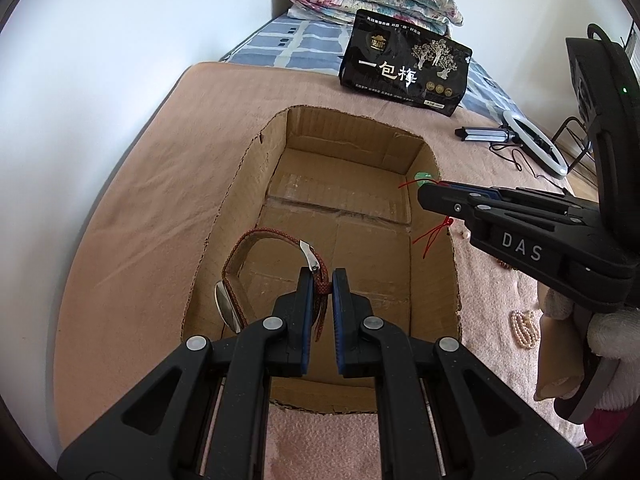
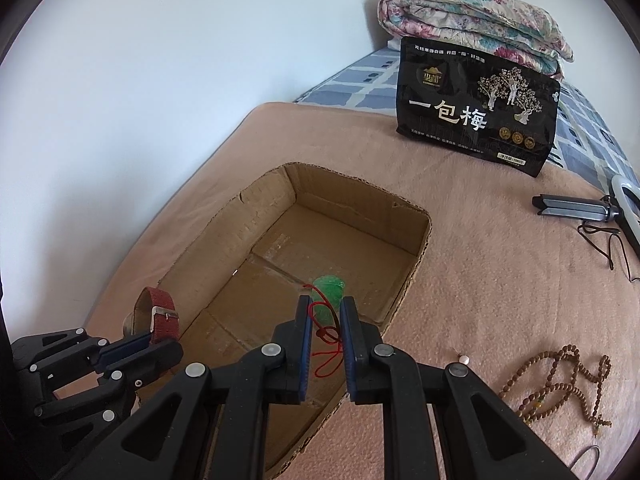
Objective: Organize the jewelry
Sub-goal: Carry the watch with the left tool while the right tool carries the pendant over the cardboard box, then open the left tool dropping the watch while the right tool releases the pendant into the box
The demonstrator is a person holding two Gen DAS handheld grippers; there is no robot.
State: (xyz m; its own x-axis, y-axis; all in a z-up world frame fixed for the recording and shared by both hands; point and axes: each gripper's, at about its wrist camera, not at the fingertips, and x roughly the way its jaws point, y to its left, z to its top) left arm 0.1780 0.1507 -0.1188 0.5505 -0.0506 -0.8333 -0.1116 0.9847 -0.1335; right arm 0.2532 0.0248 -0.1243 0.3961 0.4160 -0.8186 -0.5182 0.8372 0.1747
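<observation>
One open brown cardboard box (image 2: pixel 408 276) holds nothing on its floor; left tongs (image 1: pixel 321 280) pinch a red woven-strap watch (image 1: pixel 240 276), right tongs (image 2: pixel 325 312) pinch a green pendant on red cord (image 2: pixel 329 290), its shape partly hidden.

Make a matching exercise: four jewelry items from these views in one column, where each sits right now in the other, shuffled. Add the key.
Items
1. watch
2. green pendant
3. wooden bead string
4. pearl strand

Places
A. on the blanket, coiled in a small pale bundle
B. in the right hand-held gripper
C. in the left hand-held gripper
D. on the blanket, in loose brown loops

Pairs: 1-C, 2-B, 3-D, 4-A
</observation>
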